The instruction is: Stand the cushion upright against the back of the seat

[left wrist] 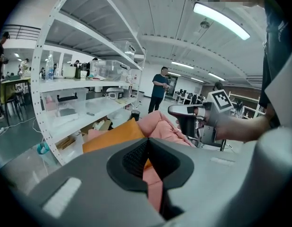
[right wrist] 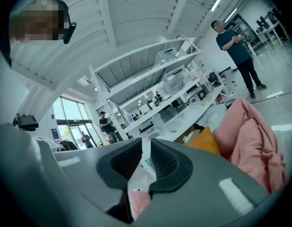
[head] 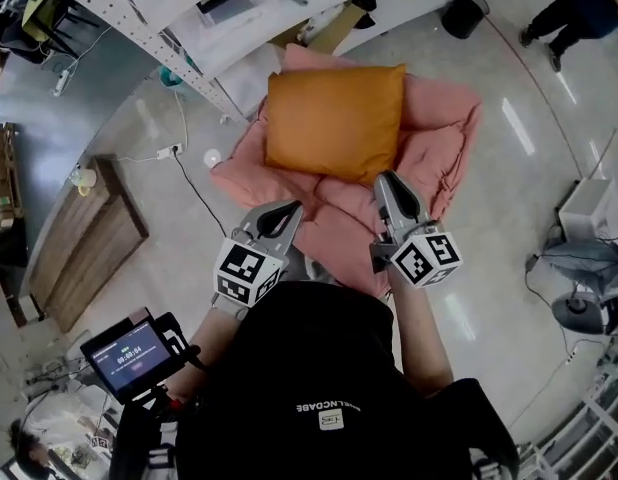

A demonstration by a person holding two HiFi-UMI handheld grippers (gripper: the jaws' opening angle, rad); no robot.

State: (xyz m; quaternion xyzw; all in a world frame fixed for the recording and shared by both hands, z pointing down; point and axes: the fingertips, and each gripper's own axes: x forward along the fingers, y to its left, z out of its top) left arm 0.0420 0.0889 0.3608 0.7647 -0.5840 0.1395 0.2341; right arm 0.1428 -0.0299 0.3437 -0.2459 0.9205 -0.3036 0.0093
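An orange cushion [head: 334,123] leans on the upper part of a soft pink seat [head: 439,143], its flat face toward the head view. My left gripper [head: 292,208] hovers below the cushion's lower left edge, shut and empty. At the cushion's lower right corner my right gripper [head: 386,178] is close by; whether it touches is unclear. In the left gripper view the cushion [left wrist: 113,136] and the pink seat [left wrist: 160,124] lie beyond the closed left gripper [left wrist: 147,143], with the right gripper [left wrist: 184,112] alongside. The right gripper [right wrist: 146,143] shows a narrow gap with nothing in it; the cushion [right wrist: 205,141] sits to its right.
A white shelving rack [head: 179,28] stands right behind the seat. A black bin [head: 464,13] and a person [head: 579,8] are at the far right. A wooden board [head: 89,243] lies at the left, a power strip [head: 169,152] with cable near it, a fan [head: 589,268] at right.
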